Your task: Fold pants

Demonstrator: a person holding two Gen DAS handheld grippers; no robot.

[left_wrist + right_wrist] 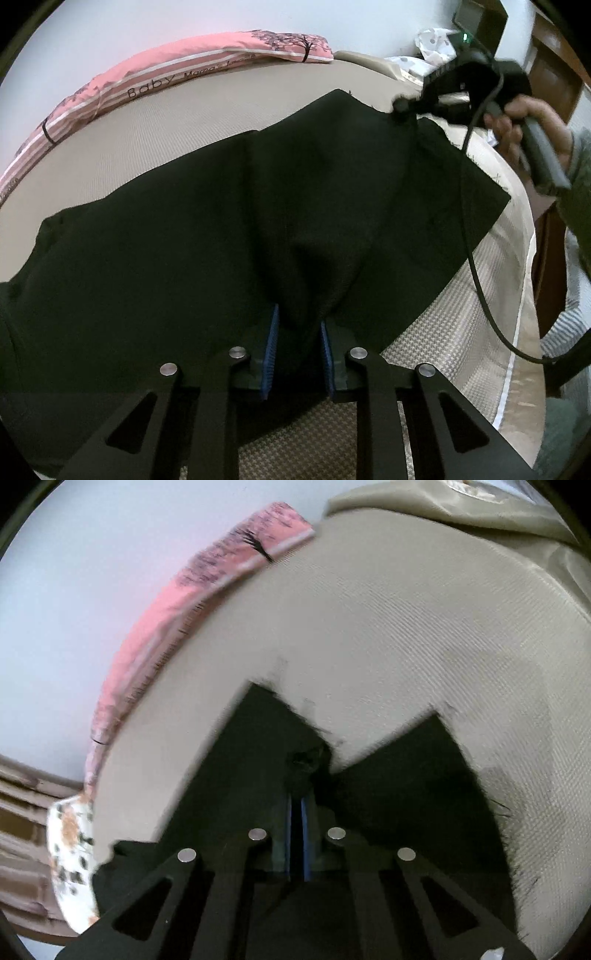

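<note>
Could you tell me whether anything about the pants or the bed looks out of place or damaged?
Nothing stands out. The black pants lie on the bed, pinched at two spots by the left claw and right claw.

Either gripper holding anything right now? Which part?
Both hold the black fabric pants: left gripper pinches a bunched fold at the near edge, right gripper a far edge near the corner.

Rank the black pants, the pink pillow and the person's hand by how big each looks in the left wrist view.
1. Black pants: they fill most of the picture, though they lie nearest the camera.
2. Pink pillow: a long strip along the far edge of the bed.
3. Hand: smallest, at the right edge.
</note>
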